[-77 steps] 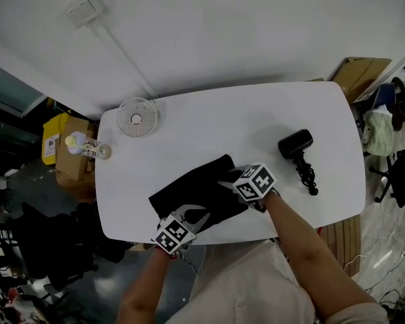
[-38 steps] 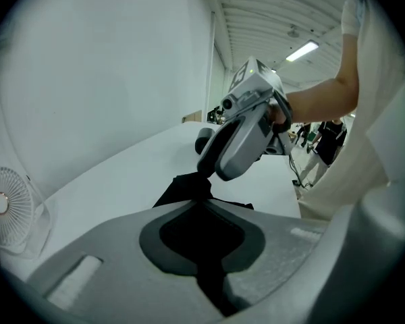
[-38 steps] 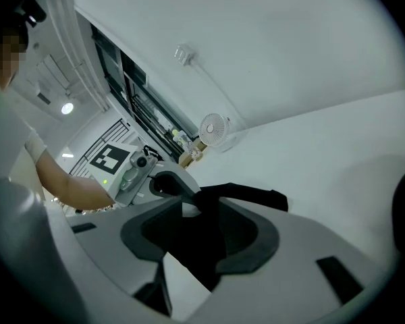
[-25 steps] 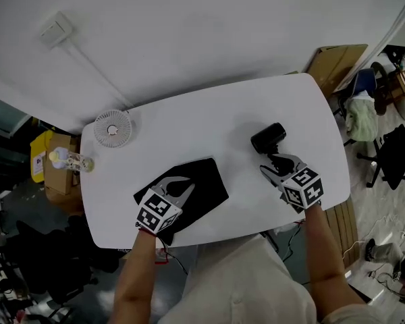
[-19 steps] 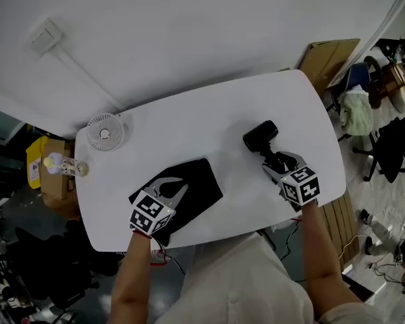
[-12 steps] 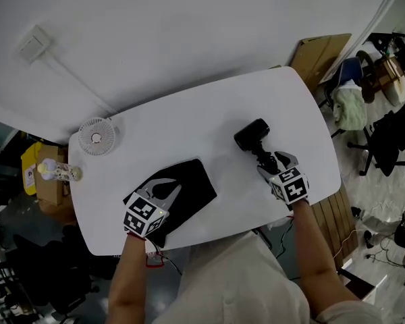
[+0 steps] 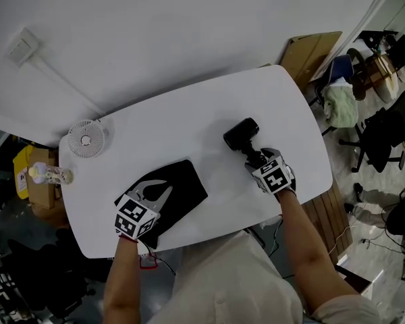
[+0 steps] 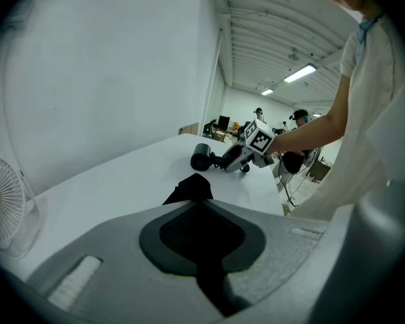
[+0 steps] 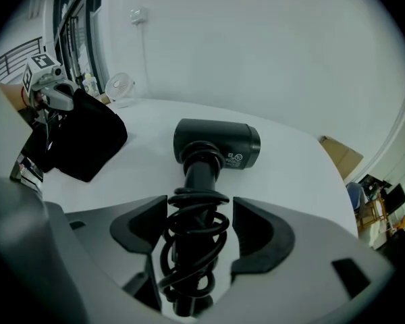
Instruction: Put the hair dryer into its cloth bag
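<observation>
The hair dryer is lying right of the cloth bag — not inside it. The fingers of the left gripper are pinching the bag; those of the right gripper, having just been opening wide, are straddling the dryer's handle.

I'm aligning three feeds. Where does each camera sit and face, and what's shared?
Head view: on the person's head, steeply down at the table; left gripper, right gripper and both forearms show.
Left gripper view: on that gripper, along shut jaws pinching the cloth bag; right arm shows.
Right gripper view: along jaws that have just been opening, hair dryer handle between them; left gripper beyond.
Shared: all show hair dryer, cloth bag.
</observation>
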`<state>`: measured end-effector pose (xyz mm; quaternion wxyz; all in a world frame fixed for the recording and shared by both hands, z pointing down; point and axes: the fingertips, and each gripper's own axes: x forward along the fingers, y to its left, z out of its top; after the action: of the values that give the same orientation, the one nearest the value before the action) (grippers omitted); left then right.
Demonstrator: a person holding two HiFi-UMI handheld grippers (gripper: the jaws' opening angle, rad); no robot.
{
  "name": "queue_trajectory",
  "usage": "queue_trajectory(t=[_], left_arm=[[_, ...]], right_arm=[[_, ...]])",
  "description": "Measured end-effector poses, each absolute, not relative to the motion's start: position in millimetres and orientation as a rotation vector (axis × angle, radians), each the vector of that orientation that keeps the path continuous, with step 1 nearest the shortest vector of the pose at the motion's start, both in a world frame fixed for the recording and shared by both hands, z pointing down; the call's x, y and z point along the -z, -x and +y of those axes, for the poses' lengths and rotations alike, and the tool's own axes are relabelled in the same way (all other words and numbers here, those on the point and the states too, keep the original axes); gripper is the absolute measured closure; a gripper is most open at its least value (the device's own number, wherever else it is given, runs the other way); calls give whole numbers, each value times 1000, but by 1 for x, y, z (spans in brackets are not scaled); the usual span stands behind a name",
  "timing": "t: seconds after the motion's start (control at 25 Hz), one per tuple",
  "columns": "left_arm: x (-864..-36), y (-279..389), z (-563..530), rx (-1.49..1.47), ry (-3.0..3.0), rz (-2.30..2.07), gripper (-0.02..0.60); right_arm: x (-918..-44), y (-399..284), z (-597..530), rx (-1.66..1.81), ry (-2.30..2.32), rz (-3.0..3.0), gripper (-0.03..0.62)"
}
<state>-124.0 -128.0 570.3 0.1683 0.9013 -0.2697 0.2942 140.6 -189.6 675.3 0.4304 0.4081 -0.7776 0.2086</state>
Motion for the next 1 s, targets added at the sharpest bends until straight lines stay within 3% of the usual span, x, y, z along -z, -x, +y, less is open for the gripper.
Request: queue_trajectory(t=[1.0], left_arm=[[-573, 120, -126, -822, -2548, -768, 561]], right_arm=[[-692, -141, -192, -573, -1033, -1888, 336]])
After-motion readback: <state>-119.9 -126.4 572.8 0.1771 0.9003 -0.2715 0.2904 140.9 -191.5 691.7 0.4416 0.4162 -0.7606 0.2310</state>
